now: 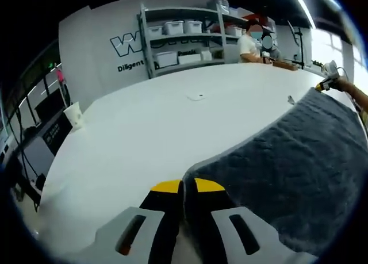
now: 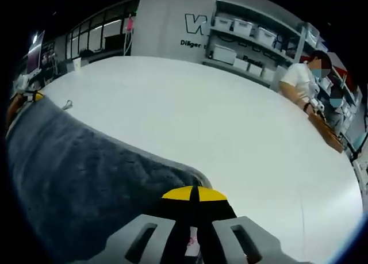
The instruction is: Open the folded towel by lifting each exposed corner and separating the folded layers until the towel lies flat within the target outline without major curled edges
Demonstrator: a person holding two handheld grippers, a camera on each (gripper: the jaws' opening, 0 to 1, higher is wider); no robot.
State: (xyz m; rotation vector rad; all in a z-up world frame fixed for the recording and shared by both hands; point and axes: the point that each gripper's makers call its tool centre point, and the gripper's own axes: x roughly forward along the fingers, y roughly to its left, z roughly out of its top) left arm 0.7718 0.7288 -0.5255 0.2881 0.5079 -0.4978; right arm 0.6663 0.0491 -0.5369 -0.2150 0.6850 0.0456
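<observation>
Yellow-tipped left tongs (image 1: 183, 190) pinch one corner of a grey towel (image 1: 299, 166) above a white table (image 1: 172, 120), while the right tongs (image 2: 194, 196), pressed together, grip another corner; the towel (image 2: 75, 178) stretches between them.

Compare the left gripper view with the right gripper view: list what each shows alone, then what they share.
Left gripper view alone: a white paper cup at the table's far edge.

Right gripper view alone: a brown board by the seated person.

Shared: the grey towel on the white table, each gripper shut on a towel corner (left gripper, right gripper), and the shelves of bins.
</observation>
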